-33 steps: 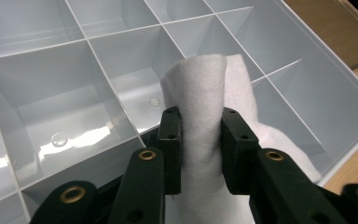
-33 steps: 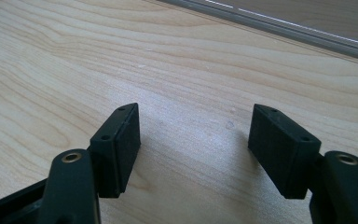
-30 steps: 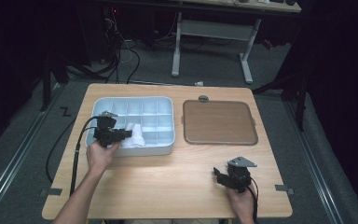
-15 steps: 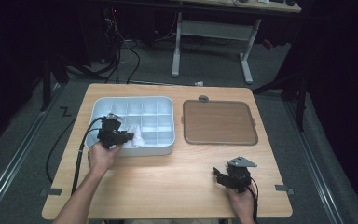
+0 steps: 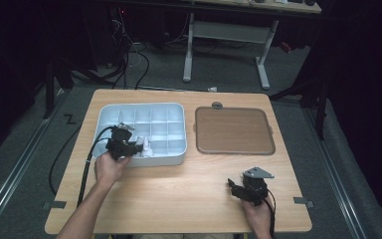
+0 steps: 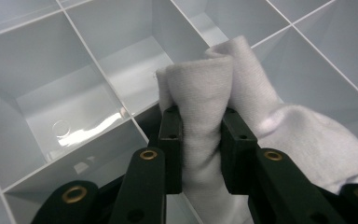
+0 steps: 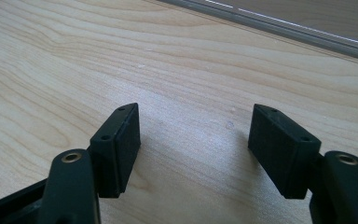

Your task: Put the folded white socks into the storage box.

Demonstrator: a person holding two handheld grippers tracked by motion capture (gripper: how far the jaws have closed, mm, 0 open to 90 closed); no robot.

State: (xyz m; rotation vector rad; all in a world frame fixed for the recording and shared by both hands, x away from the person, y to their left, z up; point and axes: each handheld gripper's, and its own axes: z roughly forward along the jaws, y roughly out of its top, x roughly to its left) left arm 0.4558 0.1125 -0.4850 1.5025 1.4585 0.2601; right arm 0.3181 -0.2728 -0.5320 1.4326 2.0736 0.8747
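L claw (image 6: 200, 149) was clamped on a bunched white cloth (image 6: 223, 93) over the pale grey plastic compartment tray (image 5: 144, 110), apparently mid-wipe w/ next cell due, while R claw (image 7: 193, 149) rested apart on the wooden worktop (image 5: 179, 194).

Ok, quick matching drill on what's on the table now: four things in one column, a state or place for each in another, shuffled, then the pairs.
Things:
1. left gripper
2. right gripper
3. white cloth
4. brown tray

States or places:
A. lies flat on the table, to the right of the grey divided box
B. jaws apart over bare wooden tabletop, nothing between them
C. pinched in a fold, over the box compartments
D. jaws shut on soft fabric

Pairs: 1-D, 2-B, 3-C, 4-A
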